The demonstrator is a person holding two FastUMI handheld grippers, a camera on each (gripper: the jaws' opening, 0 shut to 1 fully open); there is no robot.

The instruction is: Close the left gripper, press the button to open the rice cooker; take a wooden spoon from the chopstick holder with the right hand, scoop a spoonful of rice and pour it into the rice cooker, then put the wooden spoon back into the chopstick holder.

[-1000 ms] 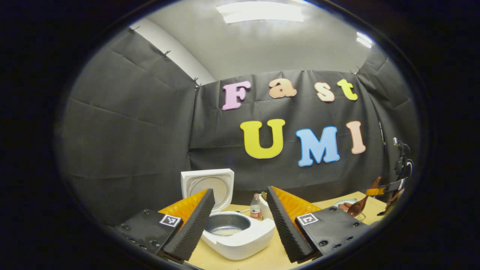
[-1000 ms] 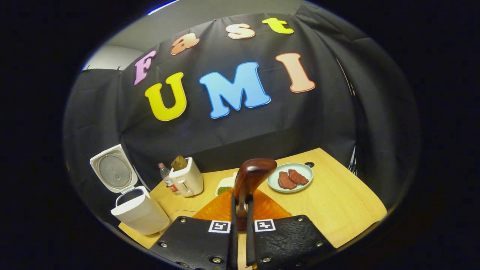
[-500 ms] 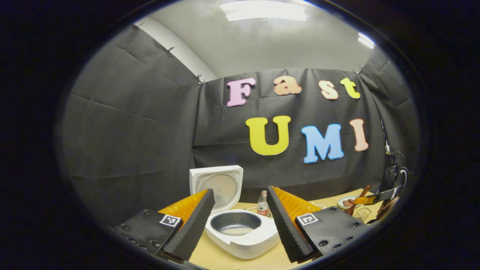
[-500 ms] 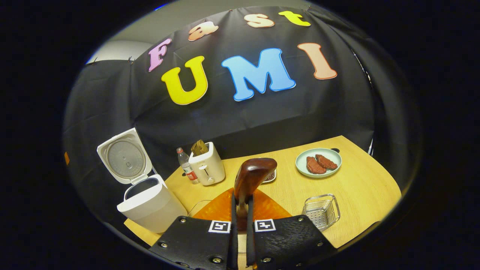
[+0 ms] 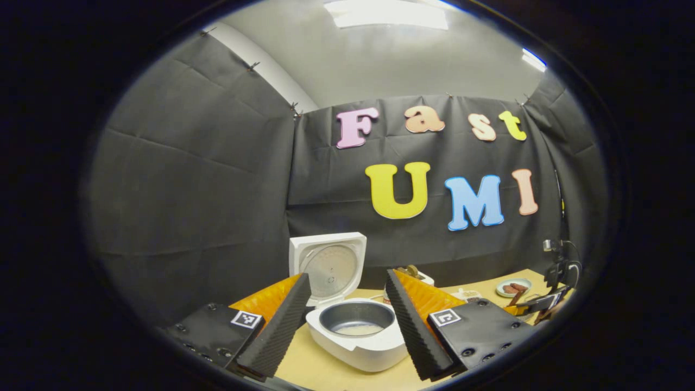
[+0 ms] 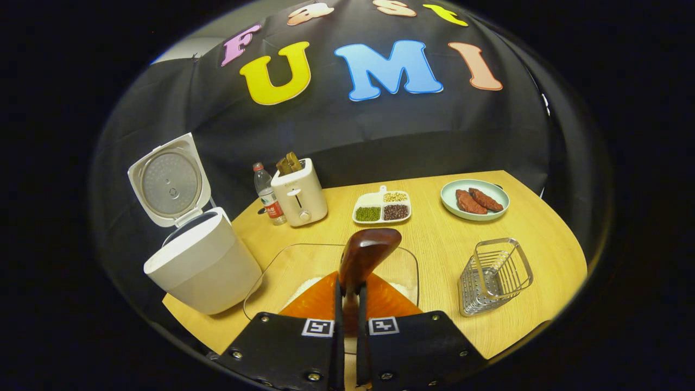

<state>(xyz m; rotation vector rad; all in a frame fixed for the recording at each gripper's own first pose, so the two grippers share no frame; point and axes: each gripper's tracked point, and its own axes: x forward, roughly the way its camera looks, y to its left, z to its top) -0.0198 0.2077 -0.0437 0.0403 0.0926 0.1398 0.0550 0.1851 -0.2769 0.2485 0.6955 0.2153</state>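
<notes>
Presently right hand-held gripper (image 6: 347, 304) clamped on dark wooden spoon (image 6: 365, 255), above clear glass rice dish (image 6: 331, 271) beside open white rice cooker (image 6: 201, 260). Left hand-held gripper (image 5: 347, 320) spread open before cooker.

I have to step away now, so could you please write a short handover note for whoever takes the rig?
Left gripper: open, empty, facing the cooker.
Right gripper: shut on the spoon, above the glass dish of rice.
Cooker: lid up, a little rice already in the pot.
Holder: on the table, right of the dish, no spoon in it.
Done: cooker opened, spoon taken.
Left: return the spoon to the holder; whether another scoop is due, I cannot tell.
</notes>
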